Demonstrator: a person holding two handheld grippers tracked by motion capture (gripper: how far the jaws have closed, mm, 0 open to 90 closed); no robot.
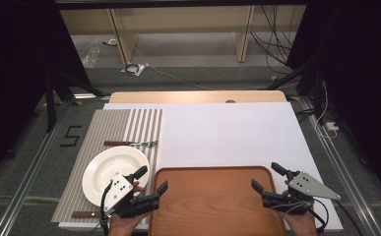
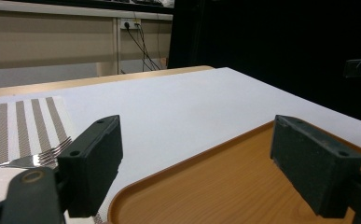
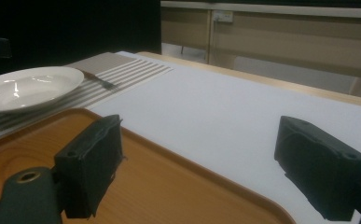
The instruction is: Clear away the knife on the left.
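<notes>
1. Surface (image 1: 227,132): white sheet over a wooden top, whose pale edge shows along the far side.
2. Tray (image 1: 212,201): orange-brown wood grain, rounded corners, raised rim. It sits at the near middle of the surface, nothing on it.
3. Mat (image 1: 104,128): grey and white stripes, at the left of the surface, just beside the tray.
4. Plate (image 1: 107,169): white, round, shallow and glossy, on the mat left of the tray.
5. Fork (image 1: 131,143): brown handle, metal tines pointing right; lies on the mat just beyond the plate.
6. Knife (image 1: 85,214): only a brown handle is seen, on the mat near of the plate.
7. Left gripper (image 1: 153,179): jaws spread wide, nothing between them. It hangs at the tray's near left corner, one jaw over the plate's edge, the other over the tray rim.
8. Right gripper (image 1: 268,178): jaws spread wide, nothing held. It hangs at the tray's right edge, one jaw over the tray, the other over the white sheet.
</notes>
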